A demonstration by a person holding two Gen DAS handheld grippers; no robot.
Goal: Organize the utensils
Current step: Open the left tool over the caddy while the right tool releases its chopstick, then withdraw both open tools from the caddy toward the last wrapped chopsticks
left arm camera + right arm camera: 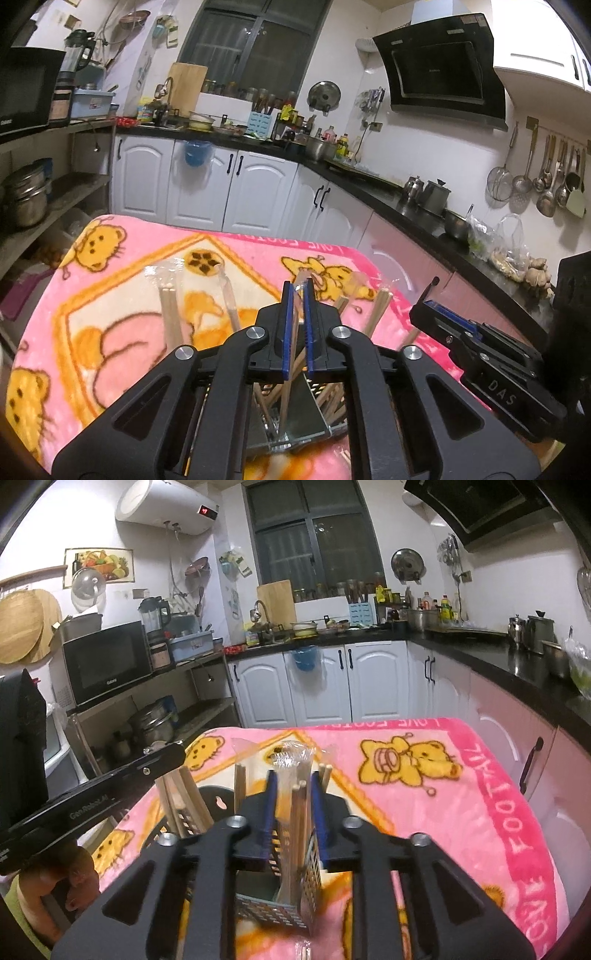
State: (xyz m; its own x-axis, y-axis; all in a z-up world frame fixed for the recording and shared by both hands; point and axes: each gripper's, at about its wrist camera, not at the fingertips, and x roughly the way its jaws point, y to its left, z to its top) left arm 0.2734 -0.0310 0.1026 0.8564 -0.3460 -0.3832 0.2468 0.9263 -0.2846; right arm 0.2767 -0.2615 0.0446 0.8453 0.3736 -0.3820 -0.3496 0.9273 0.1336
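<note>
A metal perforated utensil holder [295, 424] stands on the pink bear blanket [122, 295], with several plastic-wrapped wooden chopsticks [171, 317] upright in it. My left gripper [299, 291] is shut on one wrapped chopstick pair [291, 354] whose lower end reaches into the holder. In the right wrist view my right gripper [293, 779] hangs over the holder [291, 897], its blue pads on either side of a wrapped chopstick pair [297, 812]. The right gripper also shows in the left wrist view [432, 291].
The blanket [424, 812] covers a small table. White cabinets [207, 188] and a black counter [424, 210] with pots lie beyond. A shelf with a microwave [107, 661] and pots stands on the left. A hand [55, 893] holds the left gripper [162, 760].
</note>
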